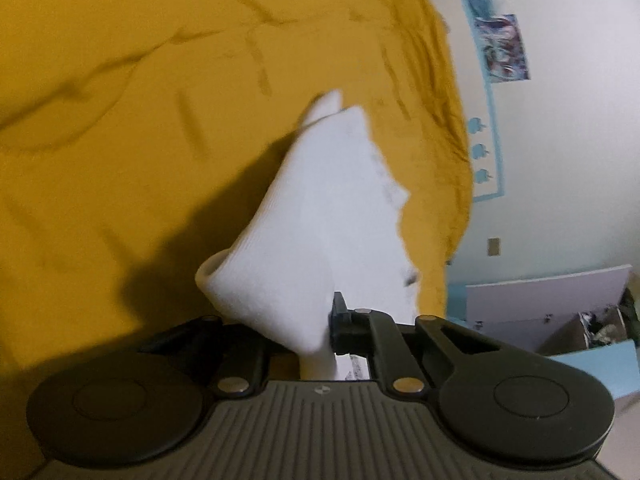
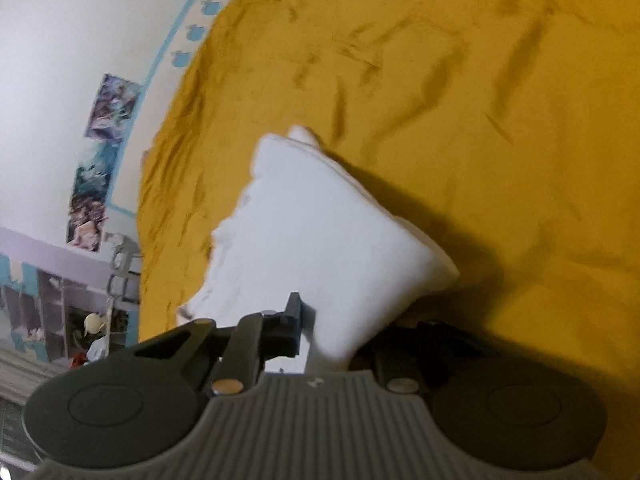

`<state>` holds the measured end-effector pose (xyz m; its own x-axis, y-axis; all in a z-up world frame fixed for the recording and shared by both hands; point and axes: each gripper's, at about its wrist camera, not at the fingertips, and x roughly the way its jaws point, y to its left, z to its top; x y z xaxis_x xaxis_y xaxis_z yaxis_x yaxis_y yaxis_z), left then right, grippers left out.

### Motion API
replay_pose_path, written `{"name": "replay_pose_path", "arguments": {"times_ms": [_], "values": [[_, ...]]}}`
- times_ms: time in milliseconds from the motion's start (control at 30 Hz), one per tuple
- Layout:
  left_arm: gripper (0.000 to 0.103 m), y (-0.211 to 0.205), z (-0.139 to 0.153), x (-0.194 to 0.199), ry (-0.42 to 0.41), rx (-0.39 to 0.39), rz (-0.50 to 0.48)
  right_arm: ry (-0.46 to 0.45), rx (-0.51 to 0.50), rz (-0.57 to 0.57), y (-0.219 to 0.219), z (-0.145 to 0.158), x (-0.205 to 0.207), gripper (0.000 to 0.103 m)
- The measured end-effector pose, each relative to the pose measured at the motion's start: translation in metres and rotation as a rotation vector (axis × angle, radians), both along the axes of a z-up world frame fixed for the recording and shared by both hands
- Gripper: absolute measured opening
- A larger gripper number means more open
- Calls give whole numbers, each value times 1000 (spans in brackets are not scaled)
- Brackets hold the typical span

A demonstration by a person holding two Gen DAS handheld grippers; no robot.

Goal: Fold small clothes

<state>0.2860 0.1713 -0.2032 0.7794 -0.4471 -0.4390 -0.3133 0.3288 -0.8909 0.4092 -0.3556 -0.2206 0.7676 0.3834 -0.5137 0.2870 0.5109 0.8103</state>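
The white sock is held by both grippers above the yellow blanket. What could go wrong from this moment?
1. The left gripper and the right gripper each pinch only an edge of the white sock, so the cloth might slip out when pulled.
2. The sock hangs crumpled between them, so a fold could come out uneven.
3. The yellow blanket is wrinkled and soft, so the sock may not lie flat when laid down.

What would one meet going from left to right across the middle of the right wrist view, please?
White wall → posters → mustard-yellow blanket → white sock held in the right tool → more of the blanket.
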Motion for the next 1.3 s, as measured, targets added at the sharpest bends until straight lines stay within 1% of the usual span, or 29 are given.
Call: {"name": "replay_pose_path", "arguments": {"times_ms": [100,167,233,300,333,433,500,533,667,733,767,800,833,900,967,1000,1033,1067,1100,1133,1167,1200,1233,1267,1300], "values": [[10,-6,33,-6,-48,86,-16,-55,18,35,1,26,-6,8],[10,-9,52,-14,-76,94,-33,-87,8,62,1,47,-16,8],[10,-9,68,-31,-98,98,-53,-111,8,80,-3,64,-29,8],[10,-12,78,-53,-103,114,-74,-115,4,94,-11,76,-52,8],[10,-12,80,-68,-110,109,-86,-117,4,103,-15,78,-65,8],[10,-16,72,-111,-84,68,-84,-120,14,119,-30,73,-107,8],[10,-22,64,-134,-65,77,-91,-100,18,132,-39,62,-131,8],[10,-23,58,-141,-52,69,-96,-78,18,130,-42,56,-141,8],[11,-23,19,-156,38,49,-85,2,50,103,-53,21,-161,10],[14,-15,4,-158,42,-5,-83,10,42,102,-59,8,-166,18],[14,-11,1,-159,37,-38,-89,16,30,107,-64,3,-169,19],[15,-5,3,-162,41,-54,-94,15,41,111,-71,1,-173,19],[15,1,7,-165,52,-40,-99,12,54,105,-78,1,-178,19],[18,13,22,-175,81,34,-107,16,31,78,-92,10,-190,27],[25,22,42,-185,97,139,-97,1,-30,40,-105,24,-199,44],[27,25,56,-188,104,224,-88,-30,-80,28,-108,36,-200,50],[29,27,68,-188,111,298,-68,-78,-137,27,-111,48,-200,58],[30,28,81,-186,107,364,-48,-138,-198,38,-109,61,-196,63],[33,25,96,-178,67,415,-36,-193,-248,64,-104,73,-189,64],[37,22,105,-170,17,434,-39,-230,-273,100,-97,83,-177,66],[46,19,112,-158,-28,436,-49,-259,-270,140,-89,90,-164,66],[51,13,118,-142,-76,430,-63,-281,-260,174,-81,94,-149,66],[52,6,122,-128,-111,428,-80,-294,-255,200,-71,96,-135,65],[55,-3,123,-109,-140,425,-109,-296,-249,226,-60,97,-117,68],[55,-13,123,-89,-149,423,-144,-295,-239,265,-48,96,-98,69]]}}
